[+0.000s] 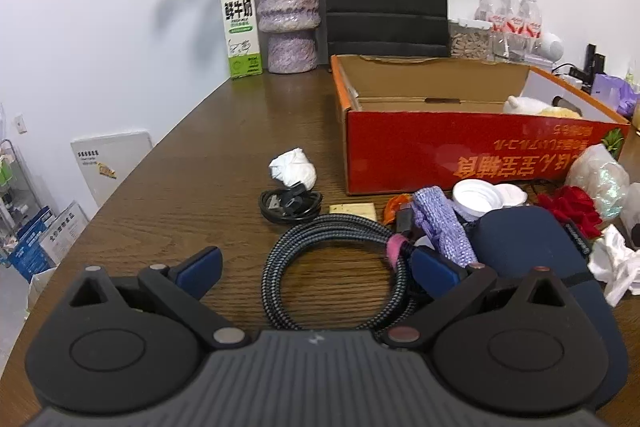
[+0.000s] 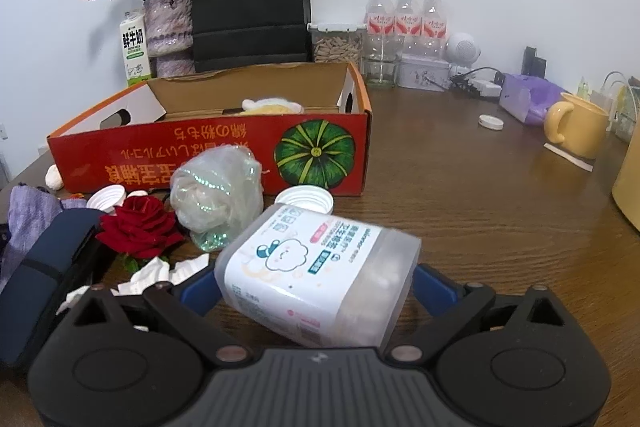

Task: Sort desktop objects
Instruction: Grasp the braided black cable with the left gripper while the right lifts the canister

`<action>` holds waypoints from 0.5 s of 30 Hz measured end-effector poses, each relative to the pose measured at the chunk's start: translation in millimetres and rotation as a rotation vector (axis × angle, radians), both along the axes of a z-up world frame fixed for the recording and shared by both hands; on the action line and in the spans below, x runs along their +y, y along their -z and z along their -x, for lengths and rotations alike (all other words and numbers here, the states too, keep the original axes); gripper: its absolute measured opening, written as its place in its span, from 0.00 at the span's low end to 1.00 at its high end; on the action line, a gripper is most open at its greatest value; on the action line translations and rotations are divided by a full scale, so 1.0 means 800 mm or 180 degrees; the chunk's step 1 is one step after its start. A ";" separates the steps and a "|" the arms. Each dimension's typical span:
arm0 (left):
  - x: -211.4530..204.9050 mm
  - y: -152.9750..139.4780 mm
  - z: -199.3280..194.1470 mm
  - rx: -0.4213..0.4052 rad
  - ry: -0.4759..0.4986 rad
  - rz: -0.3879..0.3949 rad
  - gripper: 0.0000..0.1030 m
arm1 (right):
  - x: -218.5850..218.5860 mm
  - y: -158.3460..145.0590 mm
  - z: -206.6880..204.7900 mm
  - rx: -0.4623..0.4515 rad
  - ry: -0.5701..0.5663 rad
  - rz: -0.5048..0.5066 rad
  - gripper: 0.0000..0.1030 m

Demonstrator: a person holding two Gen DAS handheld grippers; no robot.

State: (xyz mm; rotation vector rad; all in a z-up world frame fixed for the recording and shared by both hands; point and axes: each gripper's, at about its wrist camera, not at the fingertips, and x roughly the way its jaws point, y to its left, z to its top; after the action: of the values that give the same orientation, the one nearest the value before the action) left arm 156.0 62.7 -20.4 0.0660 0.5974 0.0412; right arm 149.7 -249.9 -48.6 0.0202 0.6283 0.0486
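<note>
The right gripper (image 2: 316,281) pinches a translucent plastic cotton-swab box (image 2: 320,271) between its blue fingers (image 2: 434,289); the box's long axis runs away from the camera, tilted left, its white label face up, above the wooden desk (image 2: 460,207) near its front edge. The left gripper (image 1: 320,269) has its fingers spread wide around a coiled braided cable (image 1: 332,275) lying flat on the desk, the right pad (image 1: 434,269) touching the coil's pink strap (image 1: 396,247). Behind stands an open red cardboard box (image 2: 216,155) with a soft toy (image 2: 268,105) inside
</note>
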 end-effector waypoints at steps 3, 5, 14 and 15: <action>-0.005 0.000 -0.001 0.0017 0.0026 -0.0053 1.00 | 0.000 0.000 0.000 0.0000 -0.0007 -0.0003 0.95; -0.006 0.003 -0.003 0.0039 0.0012 -0.0090 1.00 | 0.000 0.000 0.001 0.0000 -0.0011 -0.0005 0.95; -0.012 0.000 0.003 0.0016 0.0075 -0.0145 1.00 | 0.000 0.000 0.001 -0.0001 -0.0010 -0.0009 0.95; -0.011 0.002 0.002 0.0038 0.0073 -0.0148 1.00 | 0.000 0.000 0.001 -0.0001 -0.0011 -0.0006 0.95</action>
State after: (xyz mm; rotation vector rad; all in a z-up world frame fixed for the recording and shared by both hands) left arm 154.8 53.6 -21.7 0.1183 0.6075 0.0326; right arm 149.2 -249.7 -48.9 0.0211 0.6281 0.0525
